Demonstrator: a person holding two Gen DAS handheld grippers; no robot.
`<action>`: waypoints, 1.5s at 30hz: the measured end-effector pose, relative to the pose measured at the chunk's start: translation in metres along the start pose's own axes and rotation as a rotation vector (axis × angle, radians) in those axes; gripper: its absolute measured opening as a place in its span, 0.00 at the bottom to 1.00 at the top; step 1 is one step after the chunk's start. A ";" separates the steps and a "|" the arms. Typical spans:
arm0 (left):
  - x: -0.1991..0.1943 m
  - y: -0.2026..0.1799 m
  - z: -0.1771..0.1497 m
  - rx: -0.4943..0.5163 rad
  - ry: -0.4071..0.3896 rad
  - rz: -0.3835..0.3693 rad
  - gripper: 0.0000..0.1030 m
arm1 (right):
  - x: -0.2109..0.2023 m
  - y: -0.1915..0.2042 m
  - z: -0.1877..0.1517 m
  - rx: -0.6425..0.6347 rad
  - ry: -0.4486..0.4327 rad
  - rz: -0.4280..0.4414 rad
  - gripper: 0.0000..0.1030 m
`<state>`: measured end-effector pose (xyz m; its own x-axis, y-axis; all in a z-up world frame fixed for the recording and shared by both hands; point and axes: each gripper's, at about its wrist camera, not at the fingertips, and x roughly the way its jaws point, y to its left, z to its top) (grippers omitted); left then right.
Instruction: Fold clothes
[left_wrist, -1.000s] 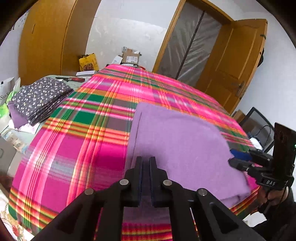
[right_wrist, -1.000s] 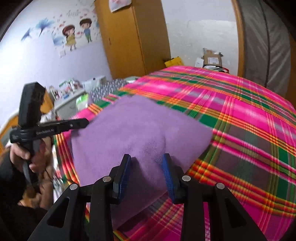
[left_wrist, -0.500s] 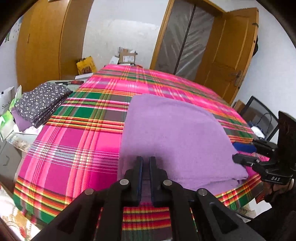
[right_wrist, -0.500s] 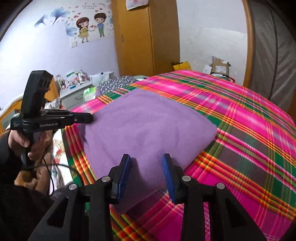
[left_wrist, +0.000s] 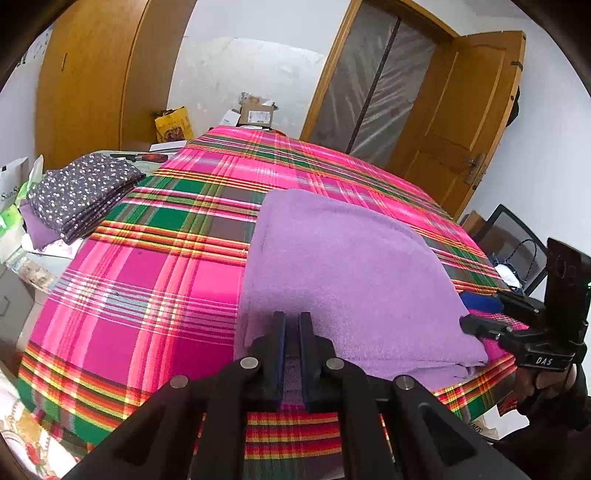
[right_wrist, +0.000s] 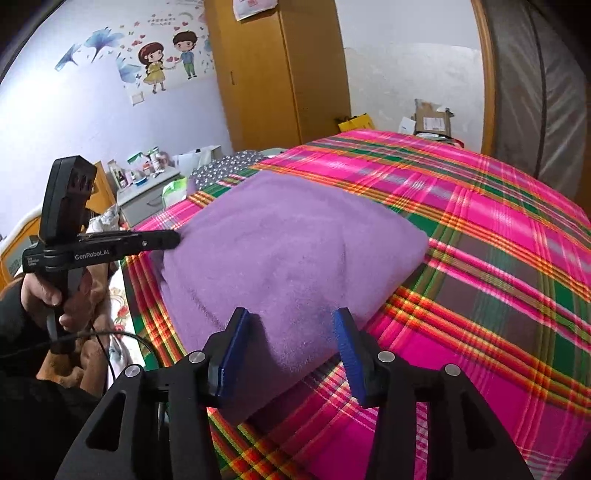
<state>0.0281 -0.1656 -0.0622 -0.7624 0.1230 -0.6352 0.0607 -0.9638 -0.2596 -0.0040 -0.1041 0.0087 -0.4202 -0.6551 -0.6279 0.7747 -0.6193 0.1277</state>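
A folded purple fleece garment (left_wrist: 343, 266) lies on the plaid bed cover (left_wrist: 147, 266) near the bed's front edge; it also shows in the right wrist view (right_wrist: 288, 254). My left gripper (left_wrist: 291, 325) is shut on the garment's near left edge. It appears from the side in the right wrist view (right_wrist: 162, 240), pinching that edge. My right gripper (right_wrist: 291, 325) is open, its blue pads either side of the garment's near right corner. It also shows at the right of the left wrist view (left_wrist: 476, 317).
A stack of folded dotted dark cloth (left_wrist: 81, 192) sits on a side table at the left. Cardboard boxes (left_wrist: 255, 114) stand beyond the bed. A wooden door (left_wrist: 461, 107) and wardrobe (left_wrist: 92, 74) frame the room. A cluttered cabinet (right_wrist: 147, 184) is by the wall.
The left gripper has pulled back toward the bed's front edge with the garment's edge in it. The right gripper has stayed open at the near right corner.
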 end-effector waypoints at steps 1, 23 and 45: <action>-0.001 -0.003 0.005 0.019 -0.009 0.003 0.06 | -0.004 0.000 0.004 0.003 -0.019 -0.009 0.47; 0.060 0.018 0.056 -0.002 0.053 0.008 0.07 | 0.103 -0.017 0.103 0.092 0.118 -0.009 0.20; 0.005 0.014 0.008 -0.027 0.022 -0.008 0.07 | 0.009 -0.004 0.023 0.017 0.064 0.049 0.20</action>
<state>0.0199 -0.1803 -0.0627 -0.7485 0.1362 -0.6490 0.0726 -0.9560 -0.2843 -0.0217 -0.1172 0.0203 -0.3510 -0.6560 -0.6682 0.7852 -0.5950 0.1717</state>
